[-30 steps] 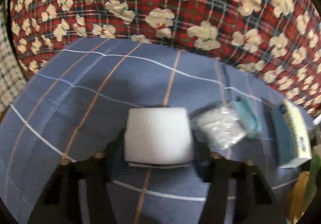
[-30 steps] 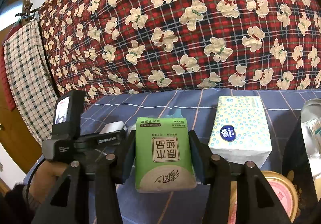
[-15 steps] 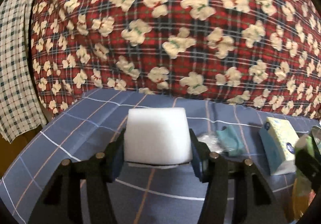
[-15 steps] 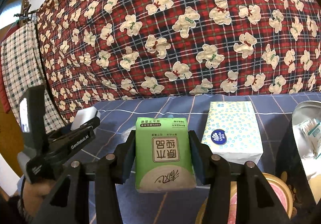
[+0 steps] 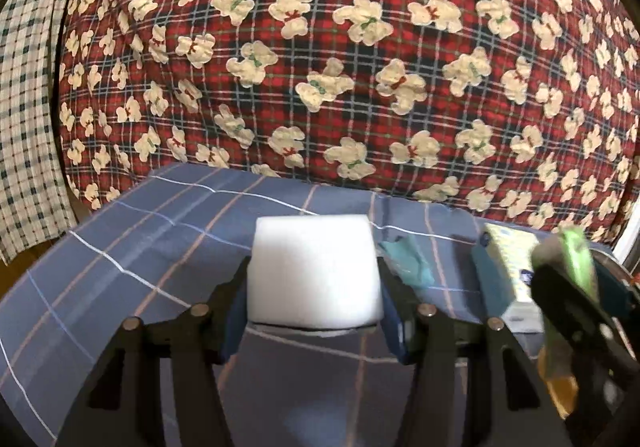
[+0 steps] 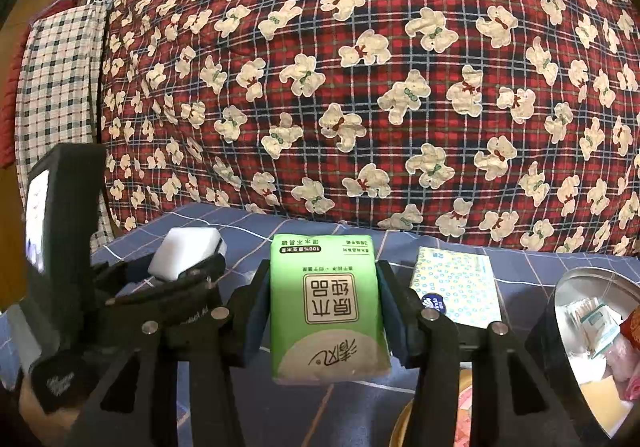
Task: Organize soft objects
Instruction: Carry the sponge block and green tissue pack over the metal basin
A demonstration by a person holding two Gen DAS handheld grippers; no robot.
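White foam block (image 5: 314,271) clamped between left gripper (image 5: 314,299) jaws, raised over blue checked worktop (image 5: 140,247); bare cloth leftward to its edge, teal cloth (image 5: 406,261) and dotted tissue pack (image 5: 510,271) crowding rightward. Green tissue pack (image 6: 328,307) pinched in right gripper (image 6: 326,327) jaws, flanked closely by left gripper and metal tin (image 6: 592,287).
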